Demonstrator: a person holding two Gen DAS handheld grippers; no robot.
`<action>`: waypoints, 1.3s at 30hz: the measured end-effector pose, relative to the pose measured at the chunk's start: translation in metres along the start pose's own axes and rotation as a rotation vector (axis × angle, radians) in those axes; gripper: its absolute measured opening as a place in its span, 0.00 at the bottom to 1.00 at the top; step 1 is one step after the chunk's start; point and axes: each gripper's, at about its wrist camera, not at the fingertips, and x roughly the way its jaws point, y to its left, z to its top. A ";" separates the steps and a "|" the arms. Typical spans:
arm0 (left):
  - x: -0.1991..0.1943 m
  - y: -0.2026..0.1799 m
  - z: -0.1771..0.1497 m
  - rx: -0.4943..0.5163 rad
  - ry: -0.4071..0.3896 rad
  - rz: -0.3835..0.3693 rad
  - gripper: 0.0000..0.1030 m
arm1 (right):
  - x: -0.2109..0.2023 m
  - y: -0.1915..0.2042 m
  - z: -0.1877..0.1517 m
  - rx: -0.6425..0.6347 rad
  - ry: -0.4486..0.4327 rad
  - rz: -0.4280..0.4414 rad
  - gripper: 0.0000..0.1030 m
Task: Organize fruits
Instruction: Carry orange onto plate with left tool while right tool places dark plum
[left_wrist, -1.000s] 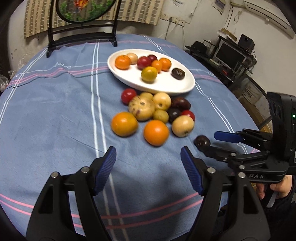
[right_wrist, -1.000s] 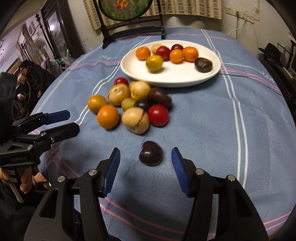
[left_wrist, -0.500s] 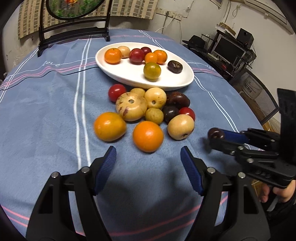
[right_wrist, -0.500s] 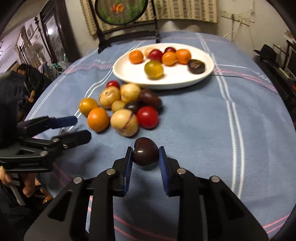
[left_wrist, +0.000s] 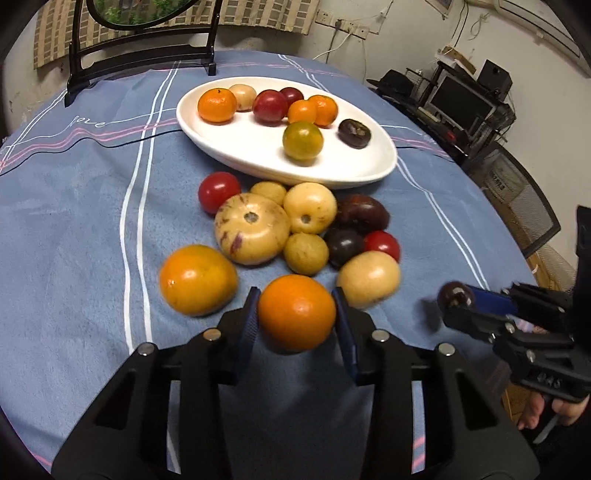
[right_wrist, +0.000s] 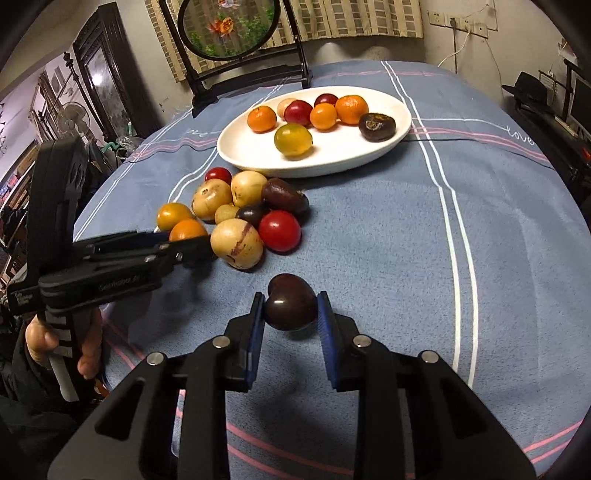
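L gripper (left_wrist: 296, 320) jaws just closing onto orange (left_wrist: 296, 312); R gripper (right_wrist: 290, 311) already clamped on dark plum (right_wrist: 290, 306). Both look ready for plate (left_wrist: 369, 173).

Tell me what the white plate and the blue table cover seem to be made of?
Plate: probably glazed ceramic, being smooth, glossy white with soft highlights; melamine is possible. Cover: soft napped fabric, maybe fleece, with a matte fuzzy surface and woven-looking stripes.
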 end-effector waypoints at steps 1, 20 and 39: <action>-0.004 -0.001 -0.001 0.002 -0.003 -0.005 0.38 | 0.000 0.000 0.001 0.000 -0.002 0.000 0.28; -0.040 0.003 0.008 0.005 -0.055 -0.028 0.38 | 0.002 0.005 0.022 -0.016 -0.014 0.001 0.28; 0.025 0.039 0.150 0.049 0.022 0.044 0.39 | 0.053 -0.016 0.151 -0.074 -0.004 -0.065 0.28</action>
